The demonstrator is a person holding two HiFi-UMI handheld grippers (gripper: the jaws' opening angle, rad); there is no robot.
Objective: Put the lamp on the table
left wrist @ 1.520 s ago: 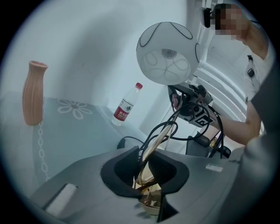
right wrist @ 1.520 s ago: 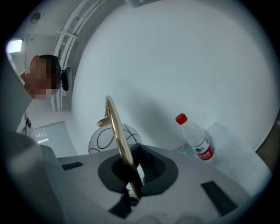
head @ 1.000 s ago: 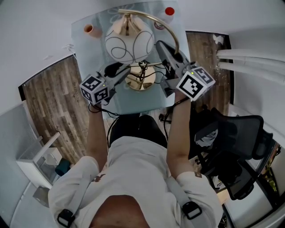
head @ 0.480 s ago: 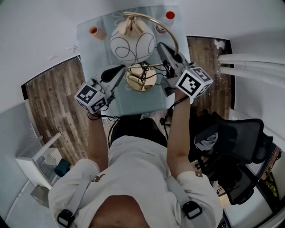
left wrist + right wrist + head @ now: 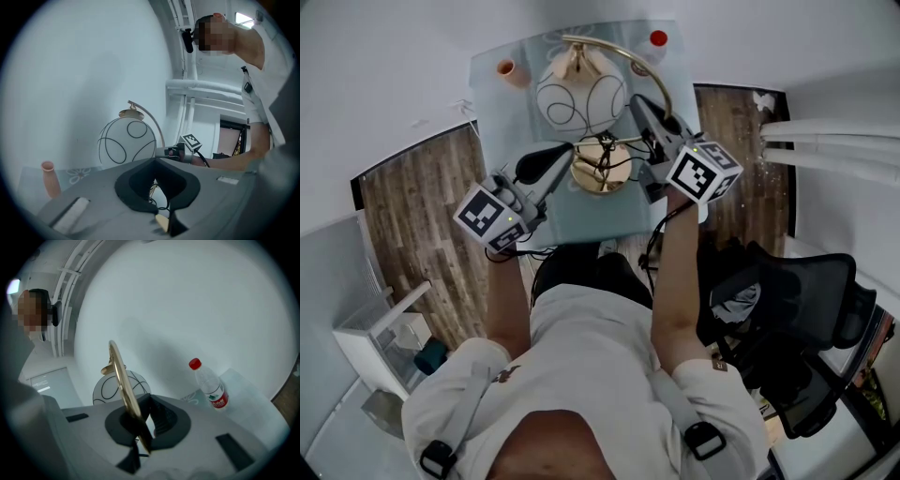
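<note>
Right gripper [image 5: 143,401] is clamped tight on the gold arched arm [image 5: 123,380] of the lamp [image 5: 581,94], low on the curve. Left gripper [image 5: 555,155] is fully closed with nothing between its jaws; its tips sit just beside the gold base [image 5: 600,171], on its left in the head view. The lamp stands on the glass table [image 5: 581,220] at upper centre of that view. A pink vase [image 5: 508,69] is at the table's upper left, a red-capped water bottle [image 5: 655,39] at its upper right.
</note>
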